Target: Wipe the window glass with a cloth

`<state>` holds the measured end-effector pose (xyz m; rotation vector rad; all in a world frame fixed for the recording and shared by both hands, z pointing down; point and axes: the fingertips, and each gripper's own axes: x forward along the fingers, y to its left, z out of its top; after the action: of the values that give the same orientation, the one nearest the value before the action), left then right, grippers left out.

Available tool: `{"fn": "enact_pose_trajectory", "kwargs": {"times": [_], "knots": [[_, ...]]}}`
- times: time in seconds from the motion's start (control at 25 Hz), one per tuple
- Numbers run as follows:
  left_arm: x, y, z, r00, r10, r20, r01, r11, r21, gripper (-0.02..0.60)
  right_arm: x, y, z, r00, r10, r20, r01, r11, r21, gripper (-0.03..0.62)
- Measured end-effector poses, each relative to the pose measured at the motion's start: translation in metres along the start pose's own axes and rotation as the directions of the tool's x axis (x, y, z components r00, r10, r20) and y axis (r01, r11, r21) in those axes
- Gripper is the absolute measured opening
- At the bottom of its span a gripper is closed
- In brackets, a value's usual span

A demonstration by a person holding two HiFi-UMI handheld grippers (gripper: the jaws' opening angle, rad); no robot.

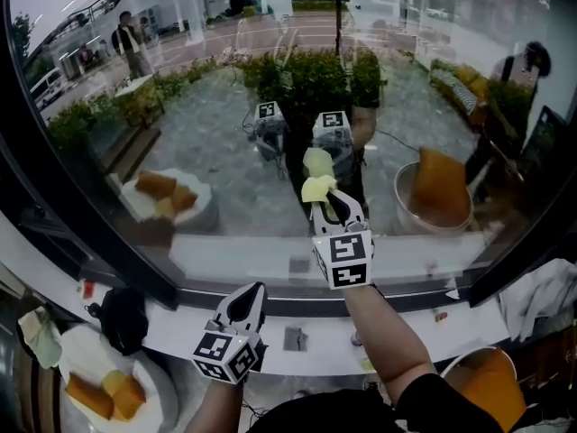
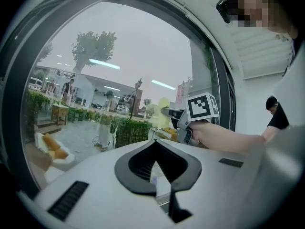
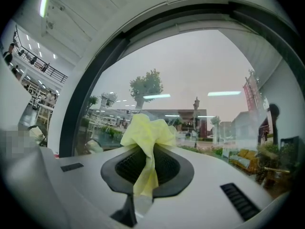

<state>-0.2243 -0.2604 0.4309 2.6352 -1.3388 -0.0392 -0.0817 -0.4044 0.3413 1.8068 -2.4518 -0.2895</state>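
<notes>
The window glass (image 1: 225,165) fills most of the head view and mirrors the room. My right gripper (image 1: 326,200) is raised to the pane, shut on a crumpled yellow cloth (image 1: 317,188) whose top touches or nearly touches the glass. In the right gripper view the cloth (image 3: 145,135) bunches above the jaws and a strip hangs down between them. My left gripper (image 1: 255,294) hangs lower, over the sill, shut with nothing in it. From the left gripper view (image 2: 155,156) I see the right gripper's marker cube (image 2: 202,107) and the cloth (image 2: 163,112) at the glass.
A white sill (image 1: 297,343) runs below the black window frame (image 1: 135,260). A plate with bread pieces (image 1: 104,391) and a black object (image 1: 122,318) lie at lower left. An orange bowl (image 1: 491,382) and a white rag (image 1: 541,291) sit at right.
</notes>
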Motion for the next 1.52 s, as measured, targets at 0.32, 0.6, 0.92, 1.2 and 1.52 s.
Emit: {"fn": "enact_pose_trajectory", "kwargs": {"times": [0.32, 0.6, 0.92, 1.2, 1.52], "knots": [[0.049, -0.055, -0.001, 0.996, -0.093, -0.019, 0.093, 0.996, 0.003, 0.008, -0.038, -0.067, -0.015, 0.999, -0.049, -0.013, 0.049, 0.999, -0.008, 0.058], [0.090, -0.107, -0.009, 0.983, -0.179, -0.034, 0.179, 0.984, 0.001, 0.008, -0.074, -0.128, -0.029, 0.994, -0.098, -0.036, 0.097, 0.995, -0.032, 0.058], [0.140, -0.173, -0.023, 0.967, -0.247, -0.059, 0.247, 0.969, -0.010, 0.008, -0.116, -0.207, -0.052, 0.989, -0.140, -0.047, 0.137, 0.989, -0.062, 0.058], [0.172, -0.220, -0.030, 0.957, -0.280, -0.069, 0.281, 0.960, -0.007, 0.008, -0.149, -0.262, -0.067, 0.985, -0.165, -0.060, 0.161, 0.985, -0.064, 0.058], [0.210, -0.281, -0.034, 0.944, -0.319, -0.089, 0.321, 0.947, 0.008, 0.008, -0.193, -0.342, -0.086, 0.974, -0.215, -0.075, 0.213, 0.977, -0.034, 0.057]]}}
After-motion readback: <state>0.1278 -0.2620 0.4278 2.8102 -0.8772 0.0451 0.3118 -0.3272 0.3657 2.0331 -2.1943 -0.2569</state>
